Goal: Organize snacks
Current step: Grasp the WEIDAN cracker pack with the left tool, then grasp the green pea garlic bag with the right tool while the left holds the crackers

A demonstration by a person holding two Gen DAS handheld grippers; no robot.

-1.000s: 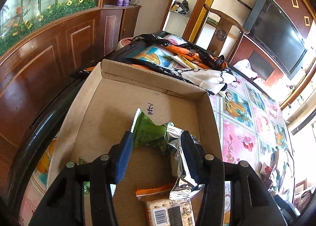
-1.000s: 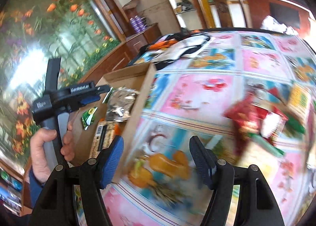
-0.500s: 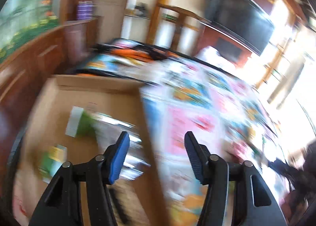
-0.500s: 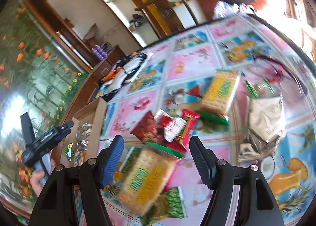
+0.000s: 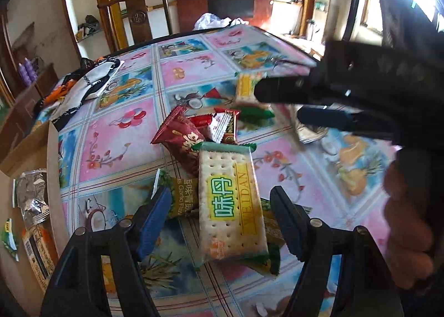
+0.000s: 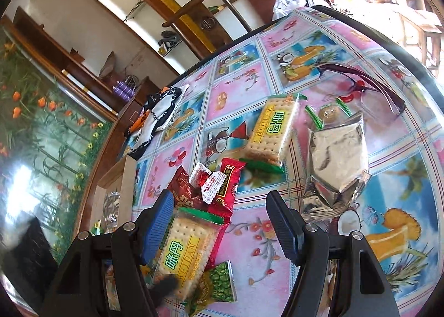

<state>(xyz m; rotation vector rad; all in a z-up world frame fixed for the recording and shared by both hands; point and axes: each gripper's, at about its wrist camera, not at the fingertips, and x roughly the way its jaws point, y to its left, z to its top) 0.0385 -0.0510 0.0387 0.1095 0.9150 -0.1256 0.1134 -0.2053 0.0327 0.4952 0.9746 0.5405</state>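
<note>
A pile of snacks lies on the flowered tablecloth. In the left wrist view a WELDAN cracker pack [image 5: 230, 203] lies on top of a green garlic-flavour packet [image 5: 183, 200], with dark red packets [image 5: 183, 139] behind. My left gripper [image 5: 222, 220] hangs over the cracker pack, its jaws opening, the pack between them but untouched. My right gripper [image 6: 220, 225] is open above the same pile, holding nothing; it also reaches in from the right, where the right gripper [image 5: 280, 103] is blurred. A second cracker pack [image 6: 272, 131] and a silver pouch [image 6: 335, 161] lie farther out.
The cardboard box [image 5: 52, 178] stands at the left table edge with a silver packet [image 5: 33, 195] and other snacks inside. Dark glasses [image 6: 366, 81] lie far right. A black-and-white cloth [image 5: 91, 84] sits at the back left. A hand [image 5: 408, 228] holds the right gripper.
My left gripper swung out of the box and rightwards over the snack pile, its jaws widening; the silver and green packets stayed in the box. My right gripper rolled and settled over the pile.
</note>
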